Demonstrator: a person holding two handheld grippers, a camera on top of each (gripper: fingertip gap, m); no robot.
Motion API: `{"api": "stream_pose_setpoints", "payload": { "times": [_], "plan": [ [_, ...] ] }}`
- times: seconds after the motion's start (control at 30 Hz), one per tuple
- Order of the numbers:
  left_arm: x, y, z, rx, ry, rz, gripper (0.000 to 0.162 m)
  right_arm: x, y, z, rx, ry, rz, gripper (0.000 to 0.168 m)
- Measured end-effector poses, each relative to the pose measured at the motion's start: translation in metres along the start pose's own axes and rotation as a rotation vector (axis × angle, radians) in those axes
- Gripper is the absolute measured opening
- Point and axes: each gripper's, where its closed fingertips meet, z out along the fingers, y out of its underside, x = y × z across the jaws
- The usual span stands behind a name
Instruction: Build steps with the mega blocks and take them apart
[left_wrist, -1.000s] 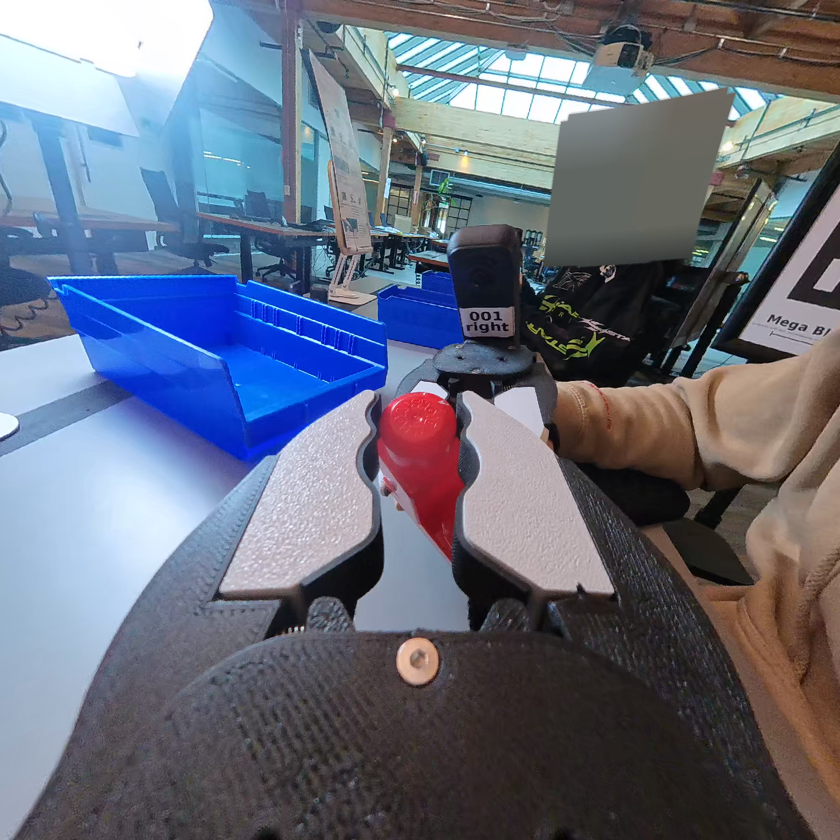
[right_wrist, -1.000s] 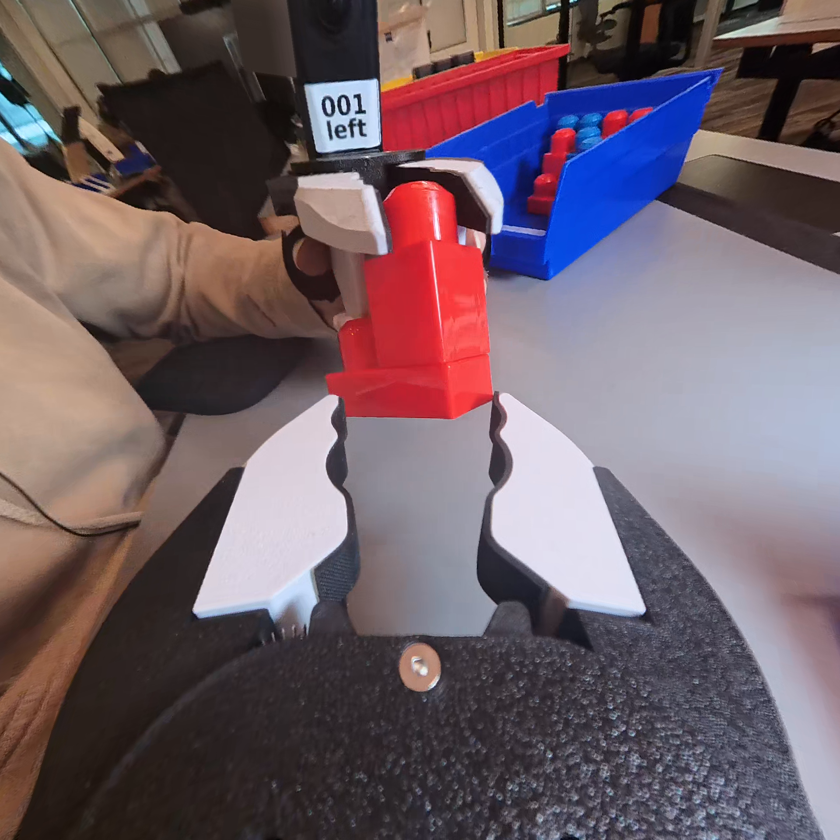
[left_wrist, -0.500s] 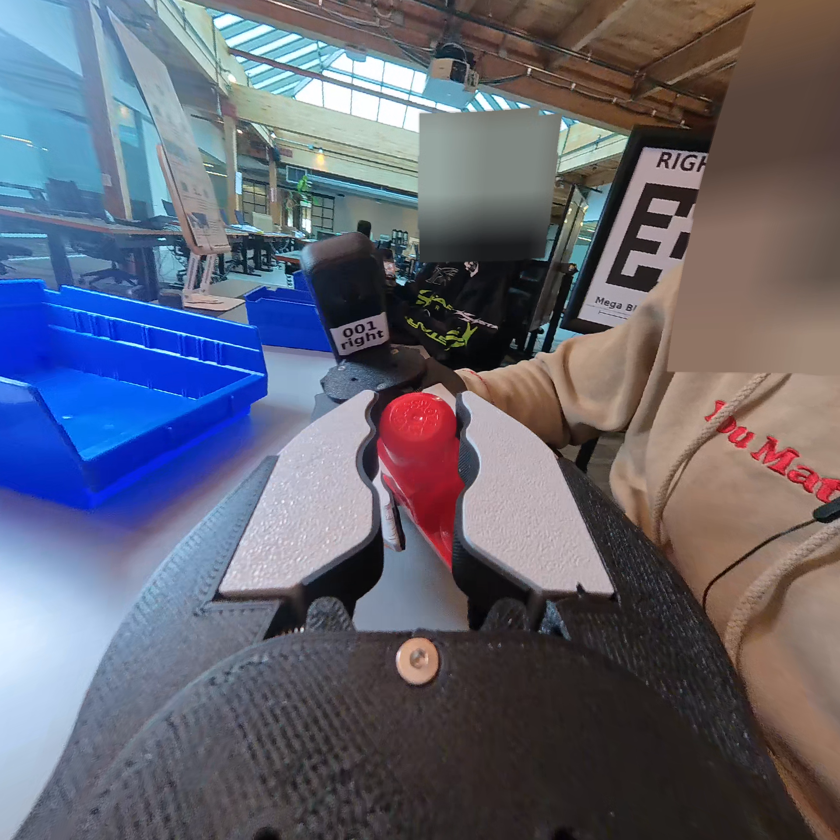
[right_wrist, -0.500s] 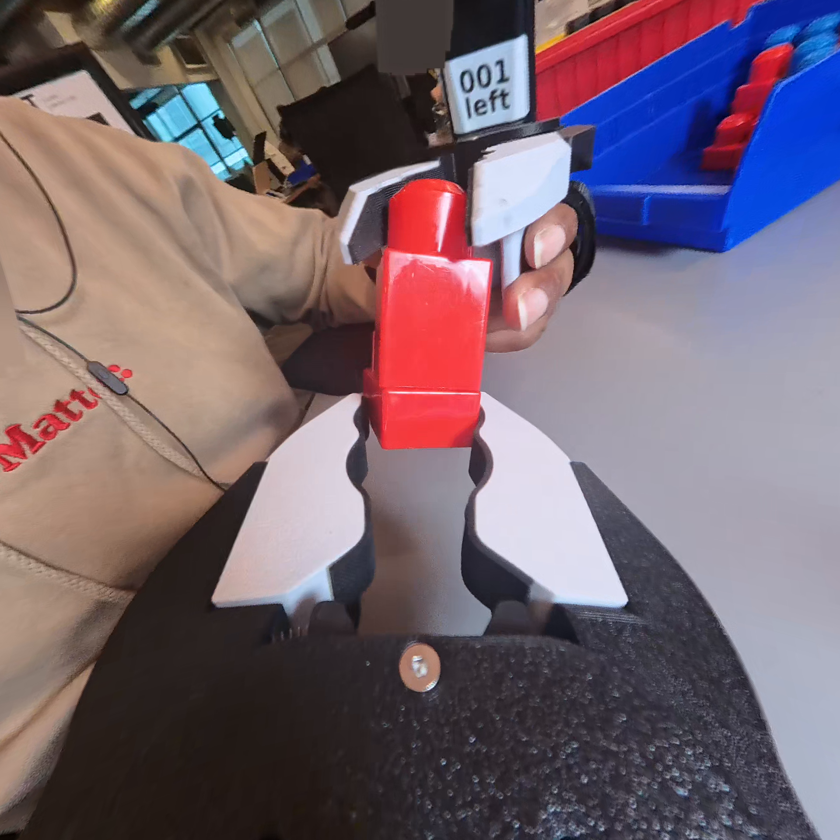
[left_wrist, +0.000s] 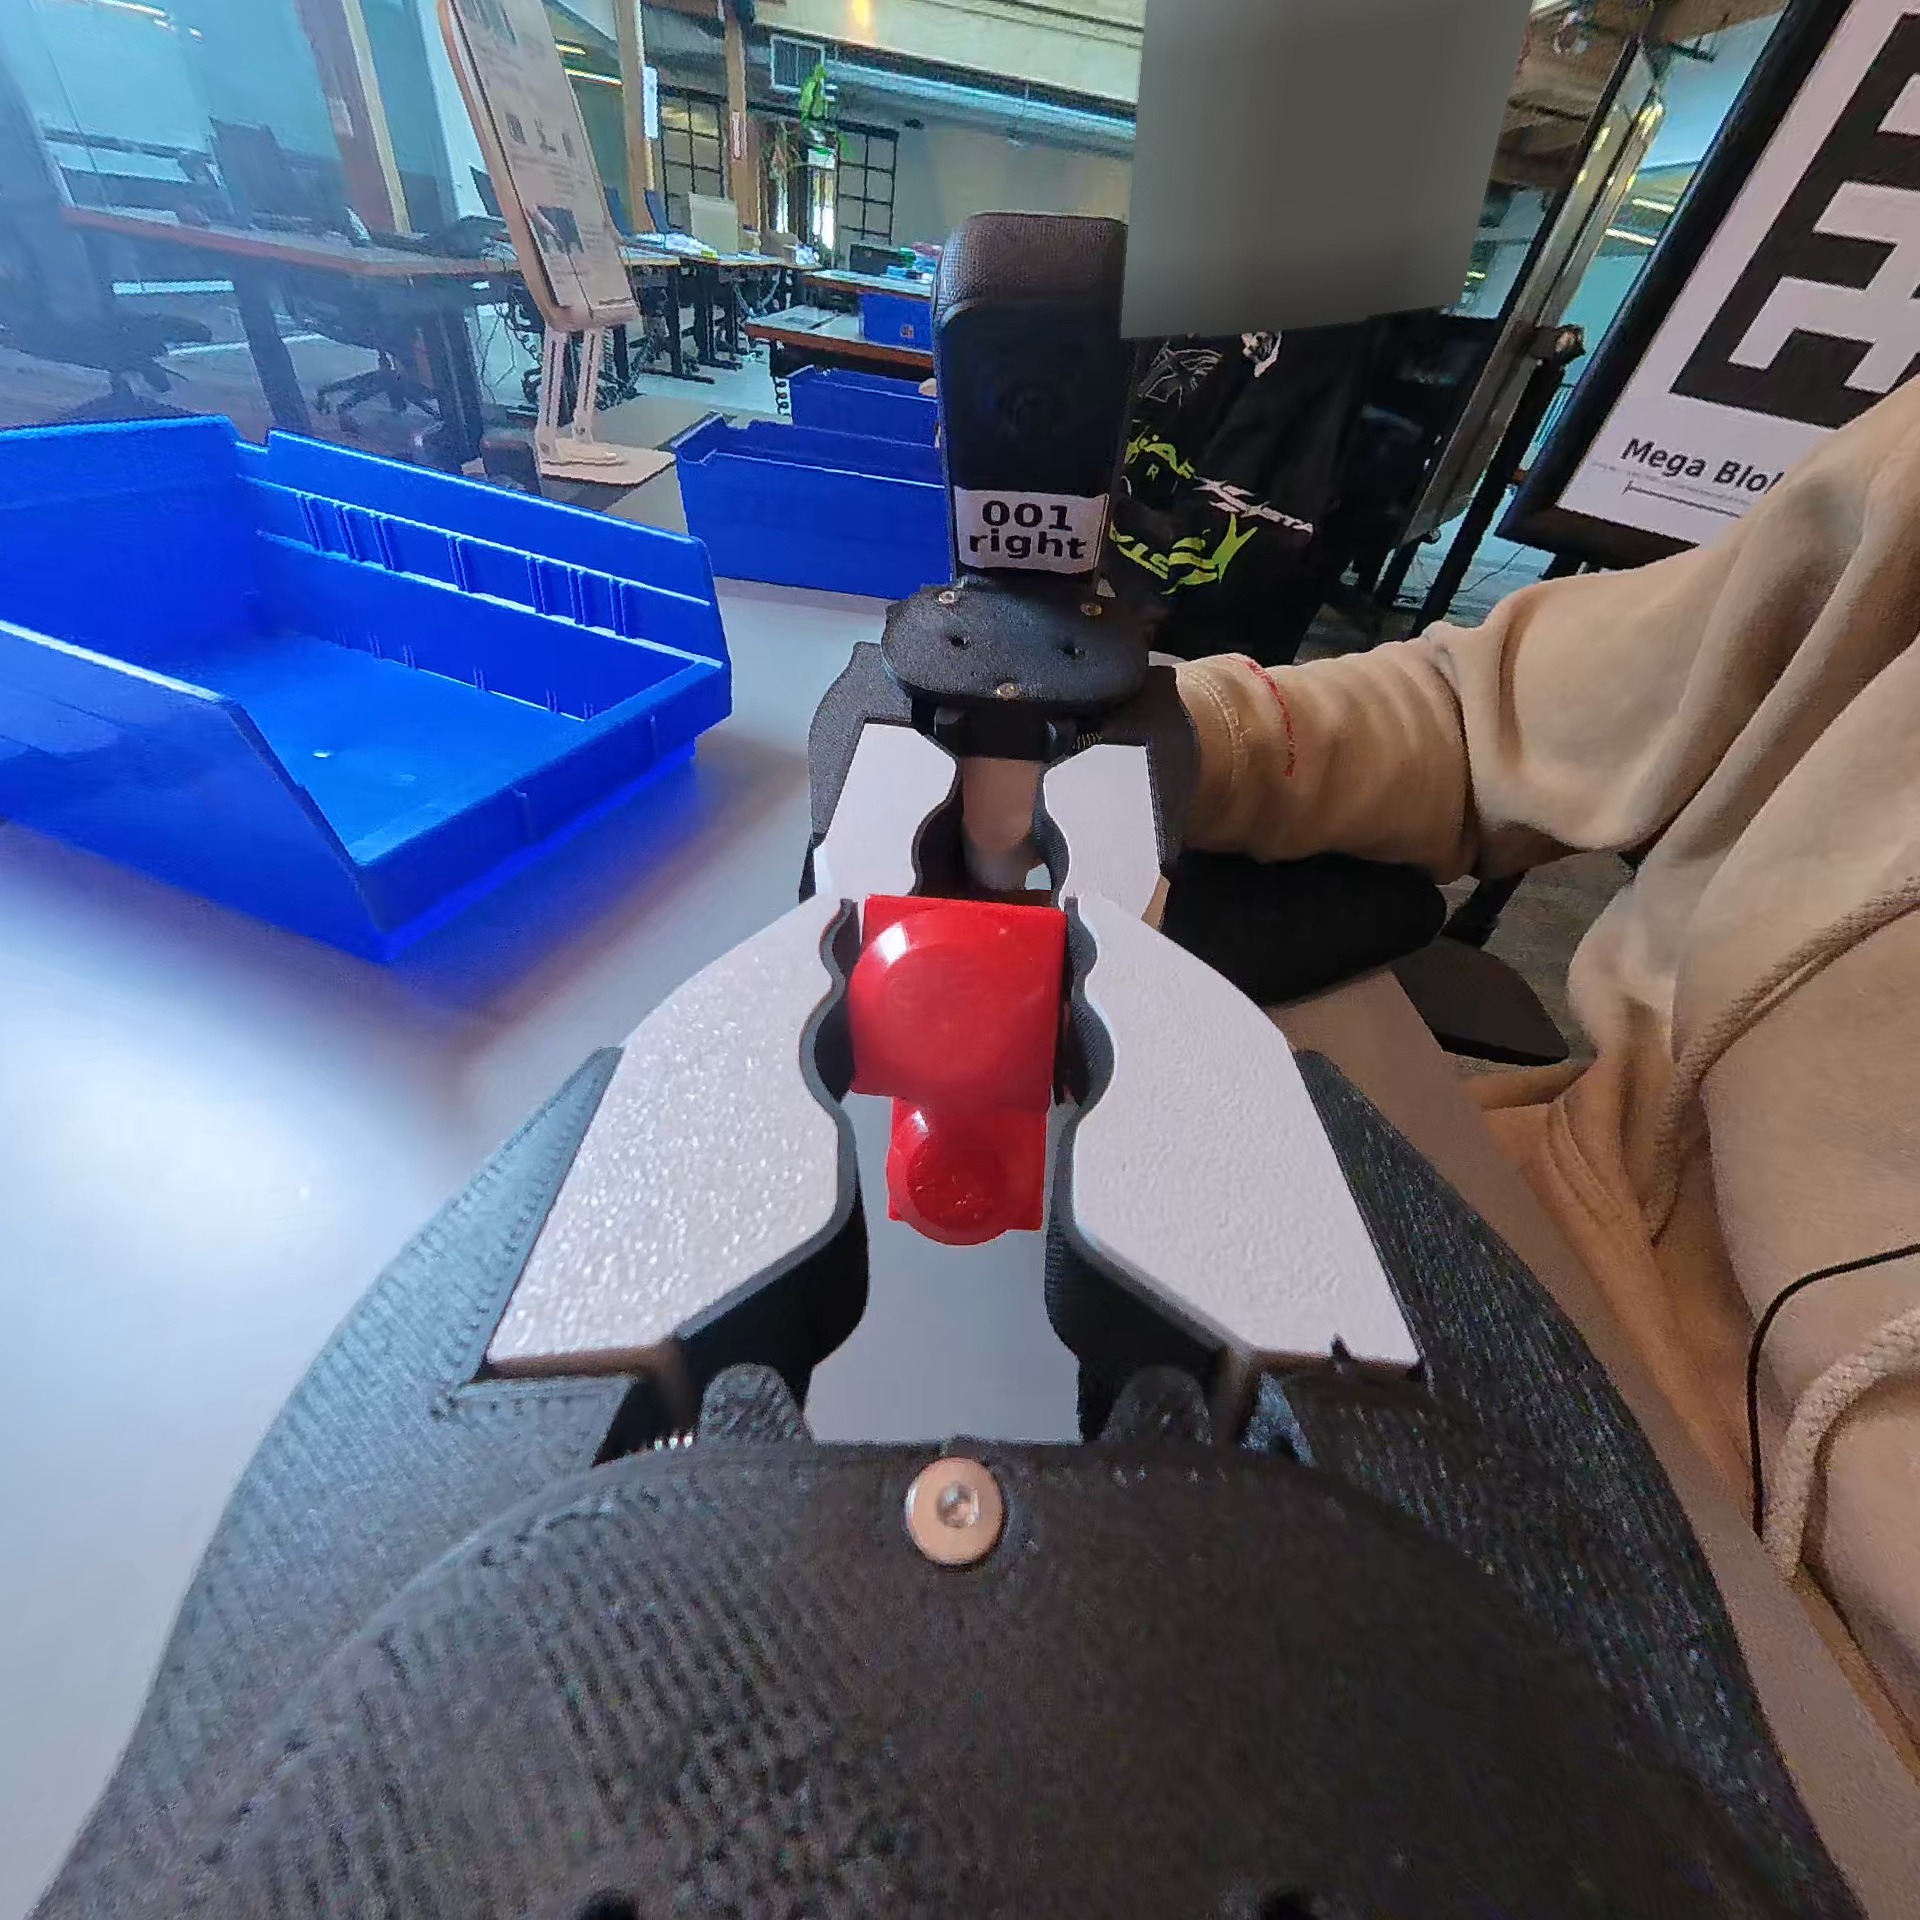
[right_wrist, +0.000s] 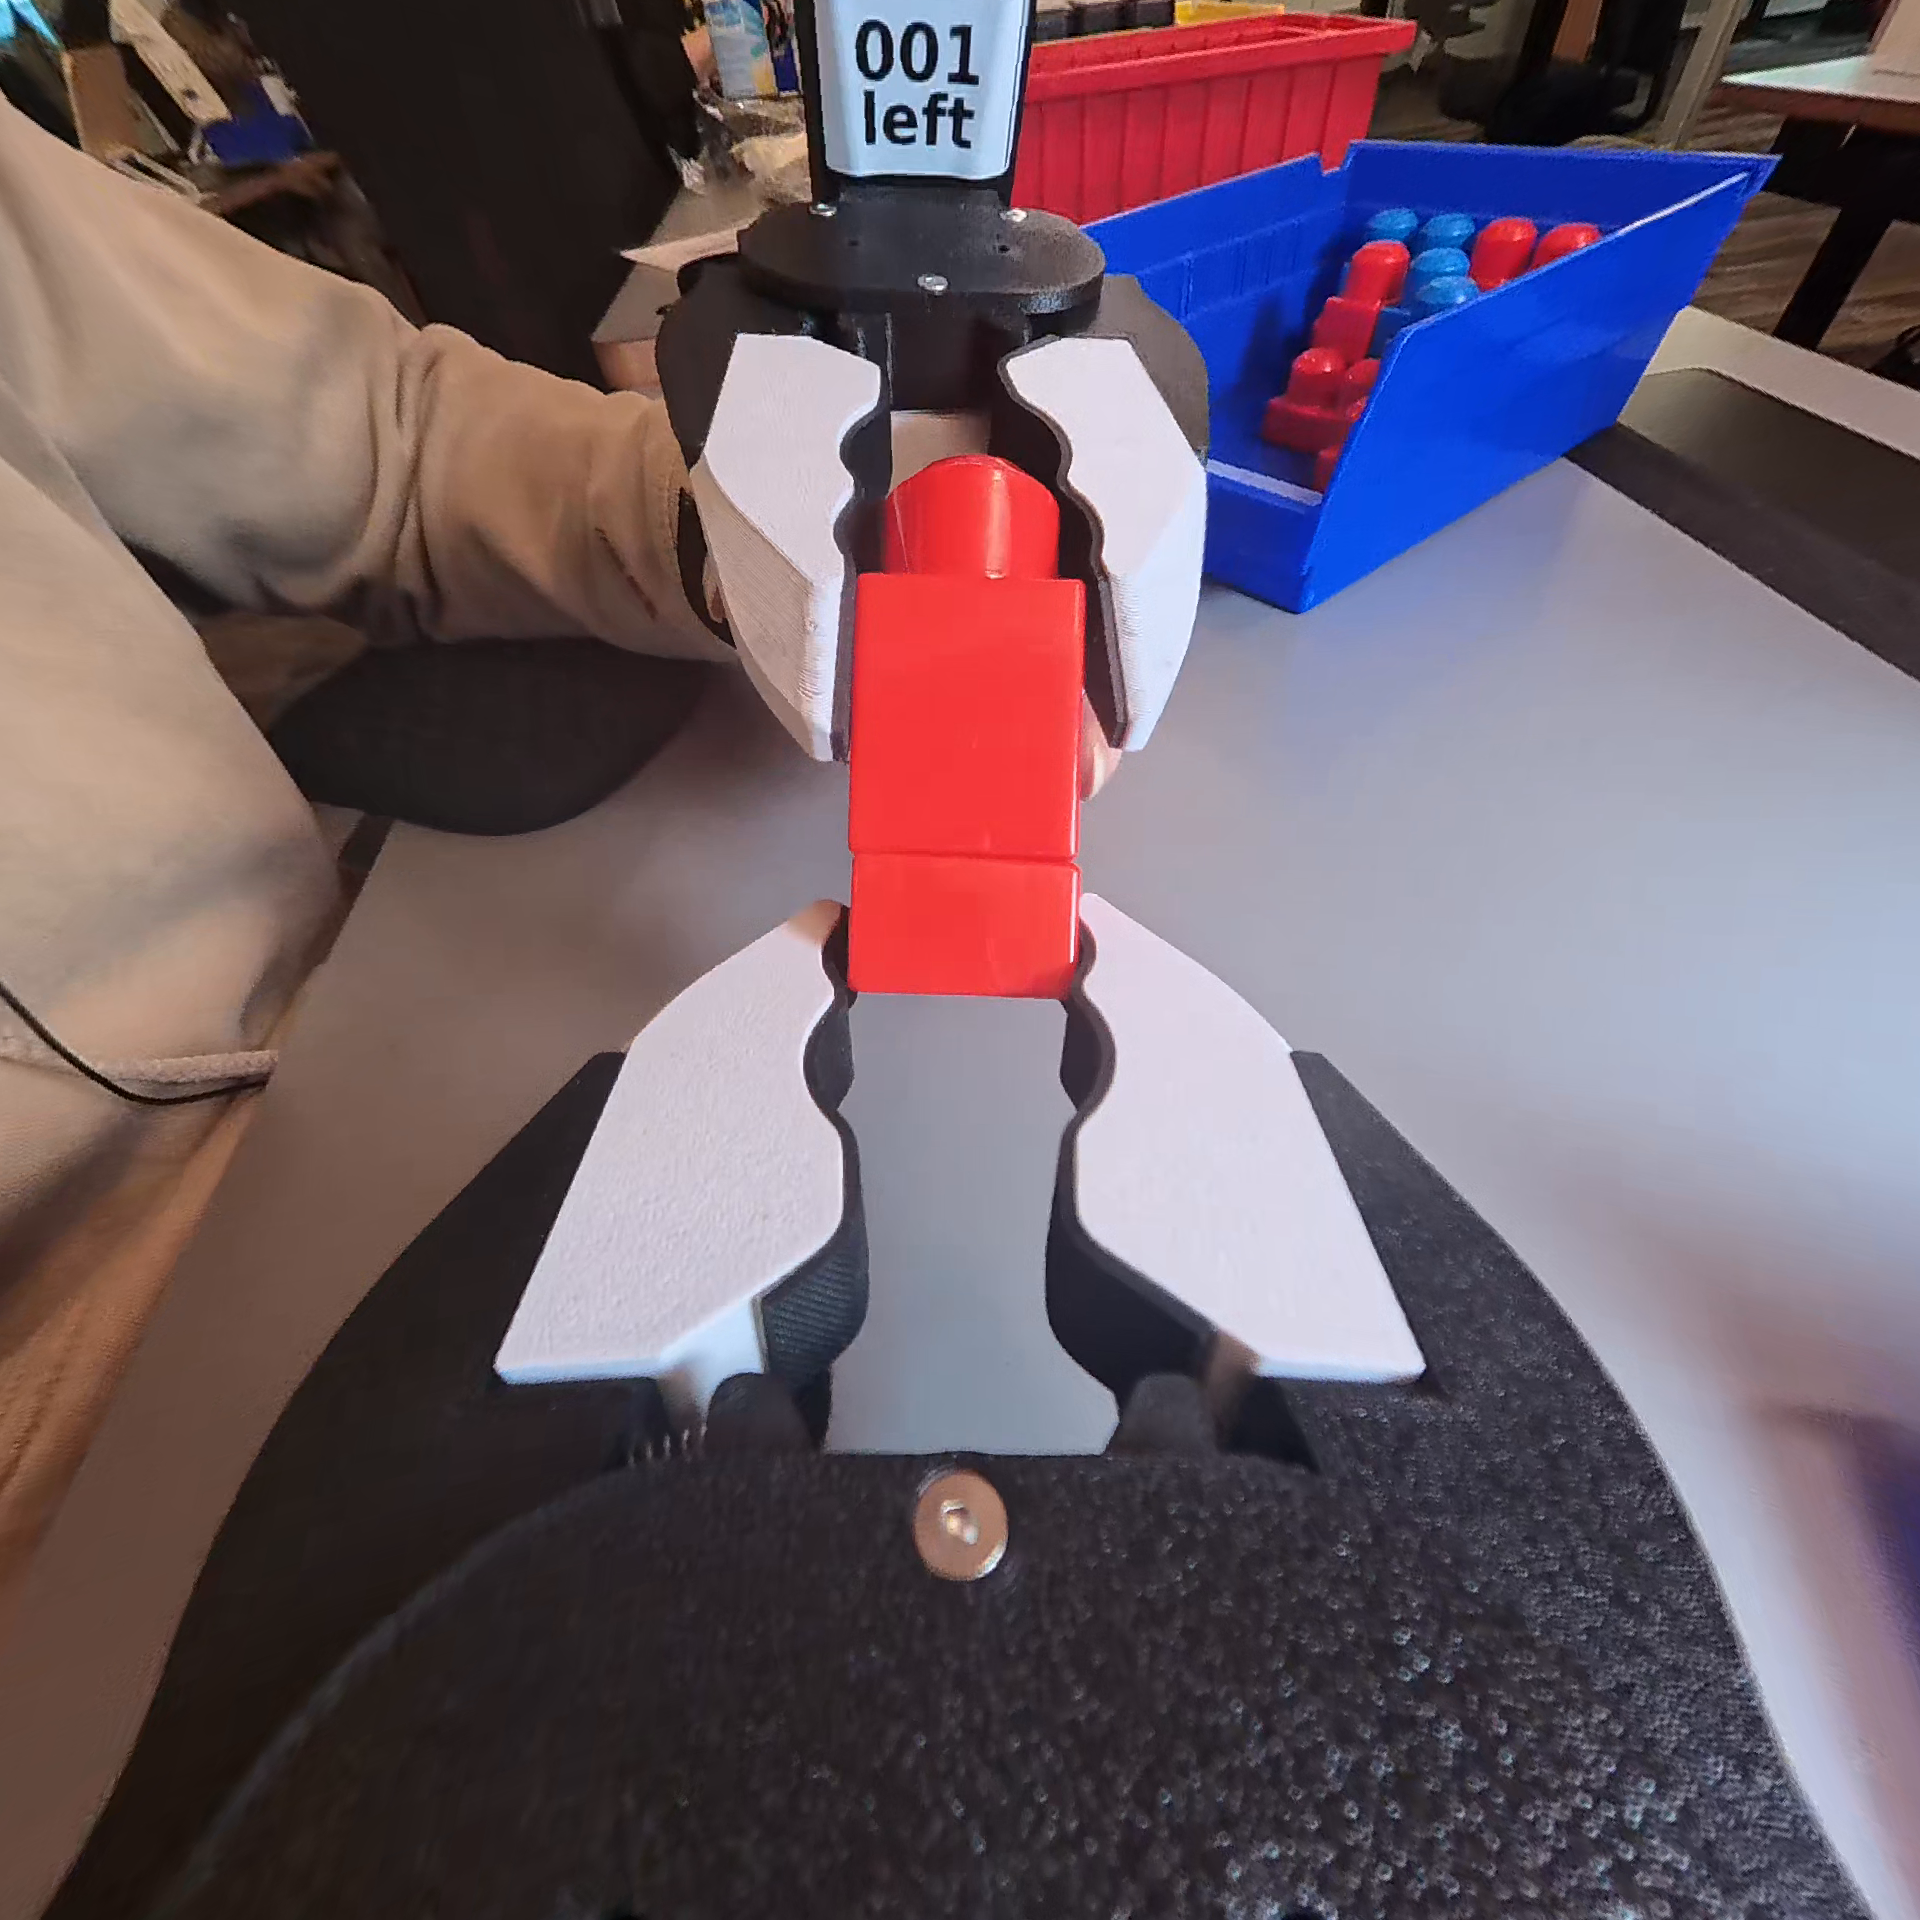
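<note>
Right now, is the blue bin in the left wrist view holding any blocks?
No, the blue bin beside the left claw shows only its bare blue floor.

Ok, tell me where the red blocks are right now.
The red blocks are held above the grey table between both grippers: the left gripper on the top block, the right gripper on the bottom one.

Pale grey desk (left_wrist: 208, 1143), smooth, lightly glossy. Open-plan workshop behind: rows of long desks (left_wrist: 312, 244), black office chairs (left_wrist: 353, 384), glazed partition (left_wrist: 125, 94) at far left. Tall leaning wooden signboard (left_wrist: 551, 177) on stand. Black-framed poster board (left_wrist: 1766, 260) at right. Daylight, soft and bluish.
</note>
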Motion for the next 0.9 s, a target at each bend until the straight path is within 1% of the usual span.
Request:
{"api": "stream_pose_setpoints", "payload": {
  "times": [0.2,0.3,0.4,0.47,0.53,0.6,0.63,0.67,0.7,0.77,0.83,0.9],
  "plan": [
    [0.001,0.006,0.001,-0.022,0.014,0.004,0.037,0.0,0.007,0.002,-0.052,0.014,-0.027,0.039],
    [0.003,0.013,0.003,-0.059,0.019,0.019,0.037,-0.001,0.007,0.003,-0.057,0.014,-0.036,0.038],
    [0.004,0.02,0.007,-0.101,0.016,0.036,0.037,-0.002,0.014,0.005,-0.113,0.007,-0.037,0.037],
    [0.004,0.019,0.007,-0.093,0.015,0.028,0.037,-0.001,0.014,0.004,-0.132,0.017,-0.04,0.037],
    [0.002,0.006,0.001,-0.032,0.012,-0.007,0.037,0.002,0.017,0.001,-0.172,0.038,-0.06,0.036],
    [-0.009,-0.032,-0.022,0.153,-0.012,-0.083,0.037,0.011,0.035,-0.006,-0.255,0.082,-0.094,0.037],
    [-0.017,-0.047,-0.037,0.217,-0.043,-0.098,0.037,0.015,0.033,-0.009,-0.233,0.089,-0.076,0.037],
    [-0.026,-0.055,-0.05,0.252,-0.1,-0.082,0.037,0.021,0.024,-0.013,-0.181,0.111,-0.045,0.037],
    [-0.031,-0.056,-0.058,0.256,-0.151,-0.063,0.037,0.033,0.011,-0.02,-0.111,0.173,-0.019,0.037],
    [-0.03,-0.042,-0.063,0.215,-0.203,-0.066,0.037,0.066,-0.01,-0.044,0.019,0.361,0.03,0.037],
    [-0.022,-0.018,-0.06,0.167,-0.219,-0.091,0.037,0.102,-0.016,-0.077,0.096,0.565,0.052,0.037],
    [-0.017,0.005,-0.059,0.11,-0.233,-0.113,0.037,0.137,-0.018,-0.113,0.13,0.77,0.074,0.037]
  ]
}}
